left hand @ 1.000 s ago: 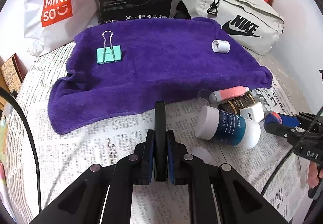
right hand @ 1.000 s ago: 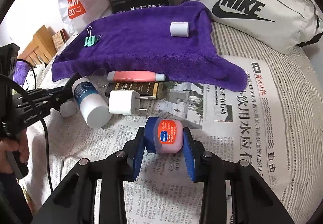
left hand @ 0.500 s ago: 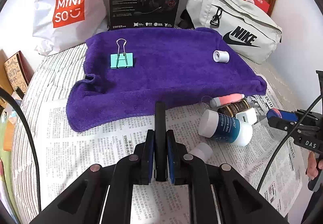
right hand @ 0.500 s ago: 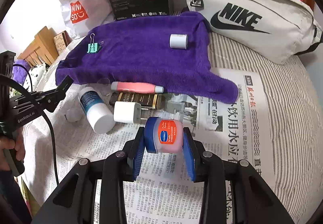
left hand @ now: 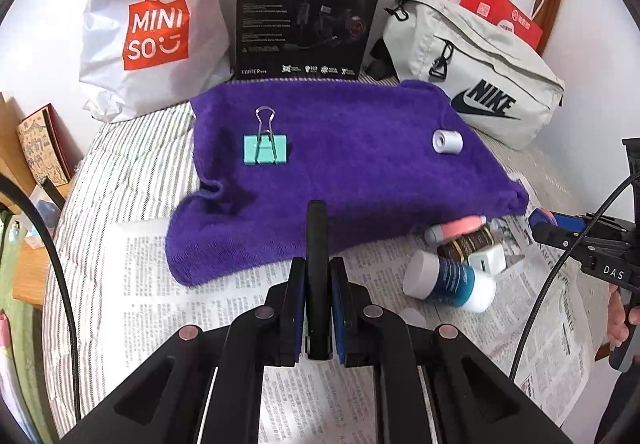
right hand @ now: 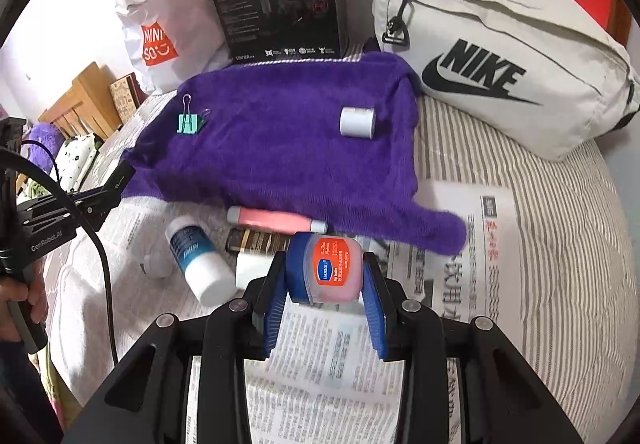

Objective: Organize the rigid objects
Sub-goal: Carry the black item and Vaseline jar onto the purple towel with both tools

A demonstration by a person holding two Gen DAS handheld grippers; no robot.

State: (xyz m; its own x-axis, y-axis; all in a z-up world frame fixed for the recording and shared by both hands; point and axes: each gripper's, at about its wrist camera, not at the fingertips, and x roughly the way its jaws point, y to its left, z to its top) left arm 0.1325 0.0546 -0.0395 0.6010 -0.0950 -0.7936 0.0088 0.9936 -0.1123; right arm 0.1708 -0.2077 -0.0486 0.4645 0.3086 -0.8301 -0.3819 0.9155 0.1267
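Note:
My right gripper (right hand: 325, 280) is shut on a small pink lip-balm jar with a blue lid (right hand: 326, 270) and holds it above the newspaper. My left gripper (left hand: 317, 276) is shut on a flat black object (left hand: 316, 244), held edge-on above the newspaper. A purple towel (left hand: 340, 172) carries a teal binder clip (left hand: 265, 149) and a white paper roll (left hand: 447, 141). At the towel's near edge lie a pink tube (right hand: 276, 220), a dark brown bottle (right hand: 258, 241), a white charger (left hand: 489, 260) and a white bottle with a blue label (right hand: 198, 264).
Newspaper (right hand: 488, 268) covers a striped bed sheet. At the back stand a Miniso bag (left hand: 148, 32), a black headset box (left hand: 304, 12), a grey Nike bag (right hand: 500, 56) and red boxes. Wooden furniture (right hand: 88, 96) is at the left.
Both grippers have risen and pulled back from the towel with their objects still held. The items on the bed have not moved.

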